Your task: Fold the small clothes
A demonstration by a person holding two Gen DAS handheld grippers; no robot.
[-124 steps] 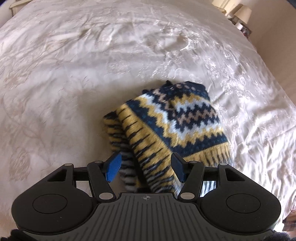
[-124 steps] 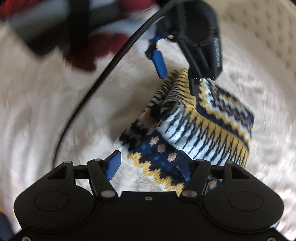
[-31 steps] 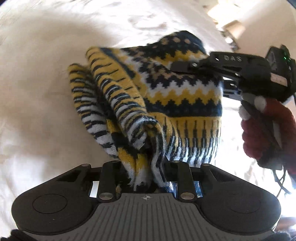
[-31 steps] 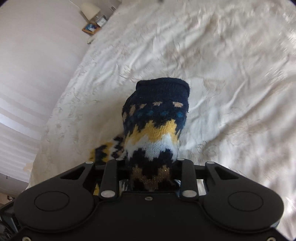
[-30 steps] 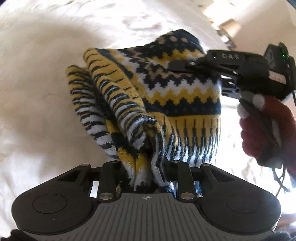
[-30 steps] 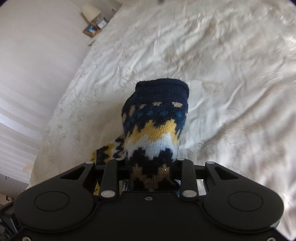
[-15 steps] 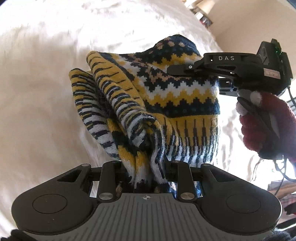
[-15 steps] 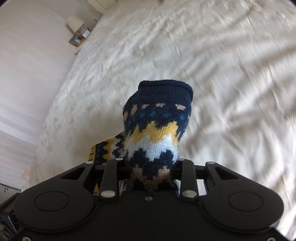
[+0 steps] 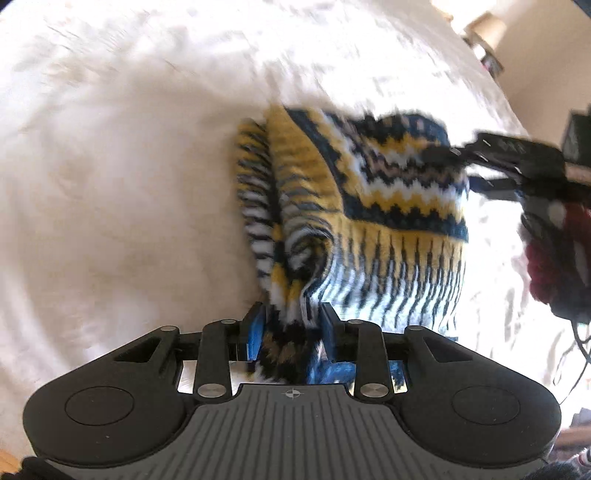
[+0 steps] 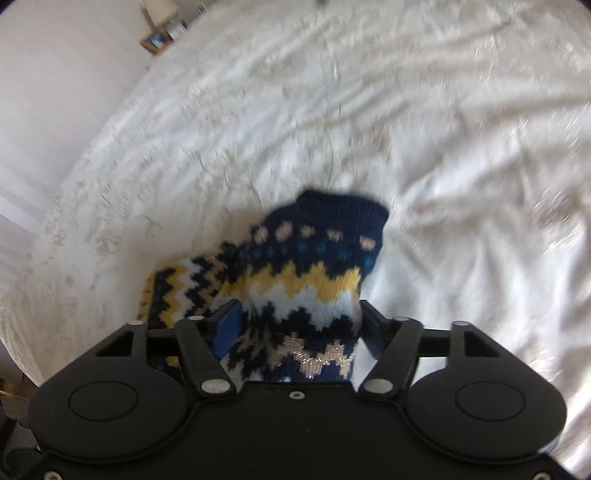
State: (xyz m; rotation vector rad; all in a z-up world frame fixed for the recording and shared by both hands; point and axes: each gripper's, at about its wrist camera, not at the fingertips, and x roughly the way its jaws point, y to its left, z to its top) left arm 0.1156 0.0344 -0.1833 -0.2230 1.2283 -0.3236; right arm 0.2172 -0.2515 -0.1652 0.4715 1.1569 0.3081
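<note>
A small knitted garment [image 9: 373, 206] in navy, yellow and white zigzags hangs bunched between the two grippers over the white bedspread [image 9: 110, 184]. My left gripper [image 9: 290, 328] has its blue pads slightly parted, with the striped hem still between them. My right gripper [image 10: 299, 325] has its jaws spread wider, with the navy end of the garment [image 10: 317, 258] lying between them. The right gripper also shows in the left wrist view [image 9: 517, 162], at the garment's far right corner.
A red-gloved hand [image 9: 554, 266] holds the right gripper. A bedside table with a lamp [image 10: 162, 22] stands beyond the bed's edge, next to a pale wall [image 10: 55, 92]. Wrinkled bedspread lies all around the garment.
Both grippers have gone from clamped tight on the garment to parted jaws. The garment has dropped lower toward the bed, and both views blur with motion.
</note>
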